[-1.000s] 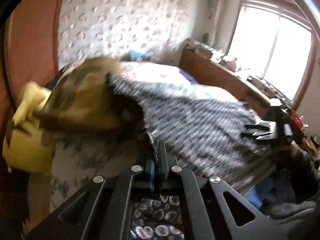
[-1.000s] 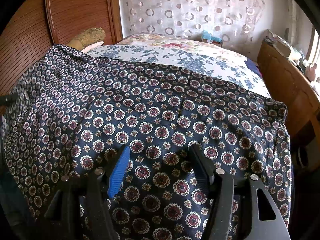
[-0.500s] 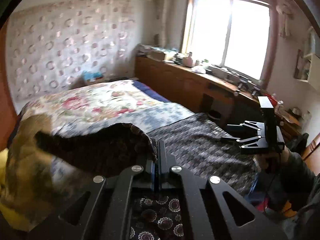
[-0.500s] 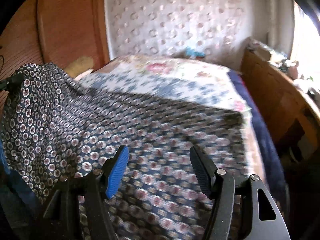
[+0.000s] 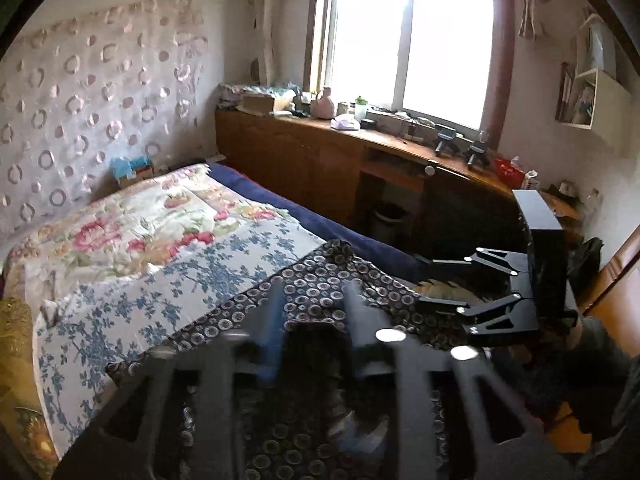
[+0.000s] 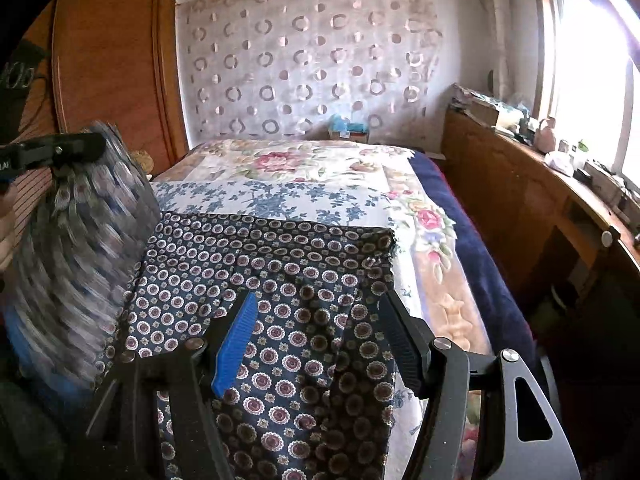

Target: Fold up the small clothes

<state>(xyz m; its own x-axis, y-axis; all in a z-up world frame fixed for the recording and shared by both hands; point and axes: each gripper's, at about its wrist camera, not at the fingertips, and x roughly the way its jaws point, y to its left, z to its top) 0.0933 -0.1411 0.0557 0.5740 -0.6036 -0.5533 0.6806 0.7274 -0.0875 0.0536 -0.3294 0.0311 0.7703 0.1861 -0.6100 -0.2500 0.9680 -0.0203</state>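
A dark navy garment with a round medallion print (image 6: 280, 264) lies on the near end of the bed; it also shows in the left wrist view (image 5: 320, 292). My right gripper (image 6: 320, 312) is open just above it, holding nothing. My left gripper (image 5: 312, 300) has its fingers apart over the cloth's edge and is blurred by motion. In the right wrist view the left gripper (image 6: 80, 148) sits at the far left, with a blurred flap of the garment (image 6: 76, 248) falling below it. The right gripper also shows in the left wrist view (image 5: 436, 280), open.
The bed carries a floral quilt (image 6: 312, 164) and a blue-flowered sheet (image 5: 168, 288). A wooden cabinet (image 5: 320, 160) with clutter runs along the right under the window. A wooden headboard (image 6: 116, 60) stands at the left. A tissue box (image 6: 348, 128) sits at the bed's far end.
My left gripper was shut on the garment's edge and has opened; the lifted cloth is dropping. The left view swung towards the window. My right gripper stayed open over the garment.
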